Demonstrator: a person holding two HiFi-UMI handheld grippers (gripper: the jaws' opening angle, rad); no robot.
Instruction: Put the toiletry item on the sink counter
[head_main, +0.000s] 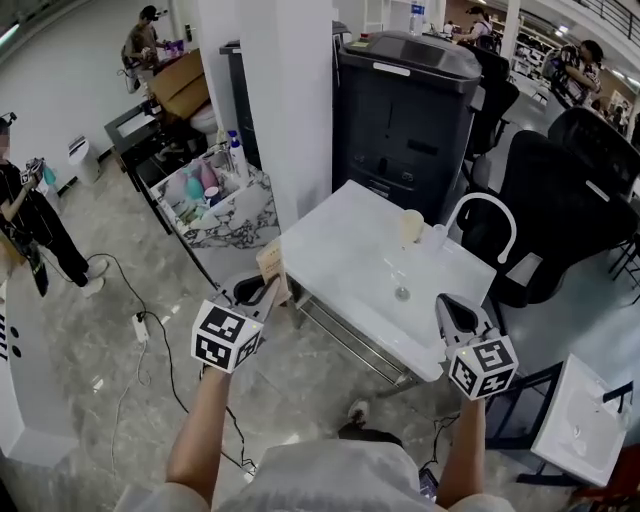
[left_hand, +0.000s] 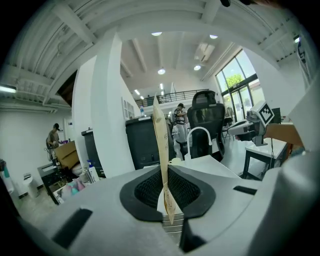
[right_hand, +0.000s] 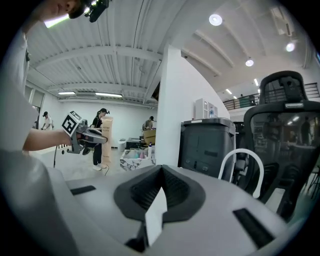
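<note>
Facing a white table (head_main: 340, 250), the largest item, I see a marbled tub (head_main: 245, 222) of bottles beyond its left corner. An arched white faucet (head_main: 483, 205) rises at the table's far right edge. My left tool (head_main: 266, 292) is clamped on the packet (head_main: 272, 265), a thin beige one held upright and edge-on between the pads, seen against the table's left corner. My right tool (head_main: 452, 308), jaws together with nothing between them, is at the near right corner. A pale cup (head_main: 411, 226) stands near the faucet.
</note>
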